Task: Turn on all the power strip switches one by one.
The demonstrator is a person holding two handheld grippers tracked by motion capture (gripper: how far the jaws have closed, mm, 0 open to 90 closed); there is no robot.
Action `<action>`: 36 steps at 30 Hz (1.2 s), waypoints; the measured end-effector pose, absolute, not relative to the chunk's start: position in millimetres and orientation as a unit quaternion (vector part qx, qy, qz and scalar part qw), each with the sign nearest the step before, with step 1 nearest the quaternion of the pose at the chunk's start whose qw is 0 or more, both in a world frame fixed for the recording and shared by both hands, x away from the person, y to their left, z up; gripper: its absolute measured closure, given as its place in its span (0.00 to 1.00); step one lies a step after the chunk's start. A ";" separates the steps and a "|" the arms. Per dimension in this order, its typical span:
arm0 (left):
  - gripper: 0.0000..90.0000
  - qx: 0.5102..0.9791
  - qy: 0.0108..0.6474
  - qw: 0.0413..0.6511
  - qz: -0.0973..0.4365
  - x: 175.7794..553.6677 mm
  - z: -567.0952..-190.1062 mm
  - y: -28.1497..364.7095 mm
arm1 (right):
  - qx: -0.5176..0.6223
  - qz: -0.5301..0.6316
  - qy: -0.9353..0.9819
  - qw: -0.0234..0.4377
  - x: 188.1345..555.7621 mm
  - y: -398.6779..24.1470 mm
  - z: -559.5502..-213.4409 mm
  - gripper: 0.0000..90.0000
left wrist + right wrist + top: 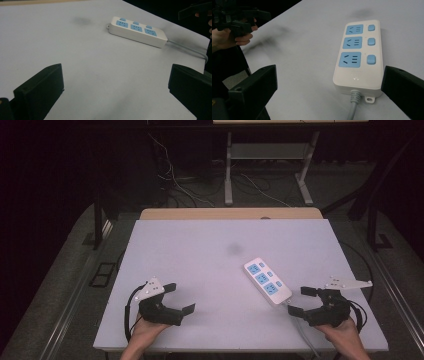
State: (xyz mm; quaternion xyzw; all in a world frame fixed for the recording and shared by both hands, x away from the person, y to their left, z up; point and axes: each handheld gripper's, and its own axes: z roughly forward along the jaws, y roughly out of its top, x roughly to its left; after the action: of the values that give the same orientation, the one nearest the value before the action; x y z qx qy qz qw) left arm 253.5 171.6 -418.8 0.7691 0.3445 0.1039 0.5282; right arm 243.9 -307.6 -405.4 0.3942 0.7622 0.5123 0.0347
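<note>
High view puts the white power strip flat on the table, just beside the right tool, whose jaws are spread and empty. Left tool, also spread, rests well apart. Judging from this, the approach is starting; next, the right tool must straddle the strip's cable end.

Power strip on table, right of centre.

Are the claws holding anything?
No. The left gripper and right gripper are open and empty; the power strip lies untouched.
</note>
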 end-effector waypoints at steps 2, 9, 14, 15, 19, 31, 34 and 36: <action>0.00 0.768 0.346 0.529 0.104 253.1 -418.7 172.2 | 0.394 0.513 0.762 0.036 244.2 -308.2 -404.1 0.00; 0.00 0.765 0.349 0.532 0.104 252.9 -418.4 174.7 | 0.396 0.510 0.763 0.032 246.8 -310.2 -400.7 0.00; 0.00 0.764 0.349 0.533 0.102 253.5 -418.3 175.8 | 0.394 0.506 0.767 0.030 248.1 -310.5 -396.9 0.00; 0.00 0.764 0.350 0.533 0.102 253.6 -418.4 175.9 | 0.394 0.506 0.767 0.030 248.1 -310.5 -396.9 0.00; 0.00 0.765 0.348 0.533 0.101 253.3 -418.3 175.8 | 0.391 0.503 0.771 0.027 250.5 -310.7 -393.2 0.00; 0.00 0.768 0.345 0.530 0.098 253.4 -419.3 174.6 | 0.374 0.481 0.792 0.022 263.3 -307.1 -383.0 0.00; 0.00 0.769 0.344 0.530 0.096 252.9 -419.4 174.1 | 0.374 0.479 0.794 0.022 265.8 -306.7 -381.3 0.00; 0.00 0.769 0.344 0.530 0.097 252.7 -419.3 173.8 | 0.370 0.472 0.800 0.020 269.2 -305.9 -378.9 0.00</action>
State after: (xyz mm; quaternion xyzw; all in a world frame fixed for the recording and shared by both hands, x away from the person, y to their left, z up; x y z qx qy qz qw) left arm 252.7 173.8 -419.3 0.7692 0.3439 0.0974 0.5296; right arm 269.2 -305.9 -378.9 0.3704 0.7999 0.4717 0.0205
